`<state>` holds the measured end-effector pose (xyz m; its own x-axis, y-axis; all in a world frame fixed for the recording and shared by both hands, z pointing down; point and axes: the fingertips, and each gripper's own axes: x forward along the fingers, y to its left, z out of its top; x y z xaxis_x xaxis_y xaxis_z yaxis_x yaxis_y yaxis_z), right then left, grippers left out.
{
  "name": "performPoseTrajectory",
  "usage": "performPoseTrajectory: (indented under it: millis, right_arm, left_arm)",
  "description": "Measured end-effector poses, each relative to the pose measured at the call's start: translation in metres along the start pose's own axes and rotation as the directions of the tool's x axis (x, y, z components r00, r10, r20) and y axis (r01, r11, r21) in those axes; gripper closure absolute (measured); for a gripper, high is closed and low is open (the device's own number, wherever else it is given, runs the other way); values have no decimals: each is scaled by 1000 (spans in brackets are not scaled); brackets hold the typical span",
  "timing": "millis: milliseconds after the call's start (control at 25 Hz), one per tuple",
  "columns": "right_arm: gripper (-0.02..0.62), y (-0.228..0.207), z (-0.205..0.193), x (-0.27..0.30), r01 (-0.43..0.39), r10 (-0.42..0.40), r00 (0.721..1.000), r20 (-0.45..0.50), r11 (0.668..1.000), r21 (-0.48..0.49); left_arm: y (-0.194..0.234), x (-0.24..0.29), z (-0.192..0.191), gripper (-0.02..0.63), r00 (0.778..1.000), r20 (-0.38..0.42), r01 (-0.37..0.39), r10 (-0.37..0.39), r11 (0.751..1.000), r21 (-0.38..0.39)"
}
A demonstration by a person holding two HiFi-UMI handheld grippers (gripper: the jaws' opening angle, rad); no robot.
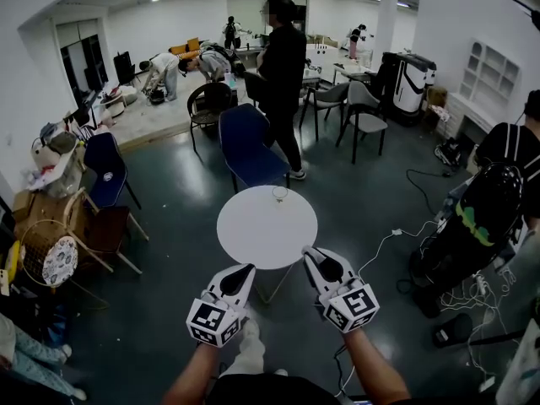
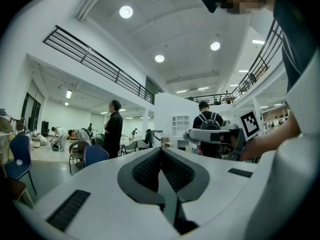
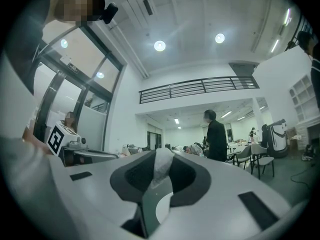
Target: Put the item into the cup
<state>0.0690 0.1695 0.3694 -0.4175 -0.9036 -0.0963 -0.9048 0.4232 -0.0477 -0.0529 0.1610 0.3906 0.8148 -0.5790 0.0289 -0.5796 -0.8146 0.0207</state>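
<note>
Codes [image 1: 211, 321], seemingly, mark left gripper [image 1: 245, 270] and right gripper [image 1: 314, 256] holding item [image 3: 162, 166].

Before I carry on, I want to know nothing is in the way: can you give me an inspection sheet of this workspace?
Surface: round white table, bare apart from the cup.
Job's things: clear cup upright near the table's far edge; white wad in the right gripper.
Clutter: nothing seen on the table.
Grippers: left gripper shut, empty; right gripper shut on the wad; both at the table's near side.
Cables: white cable on the floor right of the table.
Surroundings: blue chair behind the table, person in black beyond it, more chairs and people farther off.
</note>
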Motion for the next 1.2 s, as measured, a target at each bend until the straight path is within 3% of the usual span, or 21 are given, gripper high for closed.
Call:
performPoseTrajectory:
  millis: [320,800,1200]
  right_arm:
    - [520,-20,-4,47,6,-6,1000,-8,1000,-16]
    - [520,-88,-34,145,20,-19,999,-35,1000,15]
    - [520,-136,-48,244,44,-43,996,-84,999,14]
  left_arm:
    - [40,30,18,591,999,44,-21,20,1000,18]
    - [130,114,3,591,1000,17,-6,6,1000,4]
    - [222,182,-2,591,1000,-8,20,-21,997,-72]
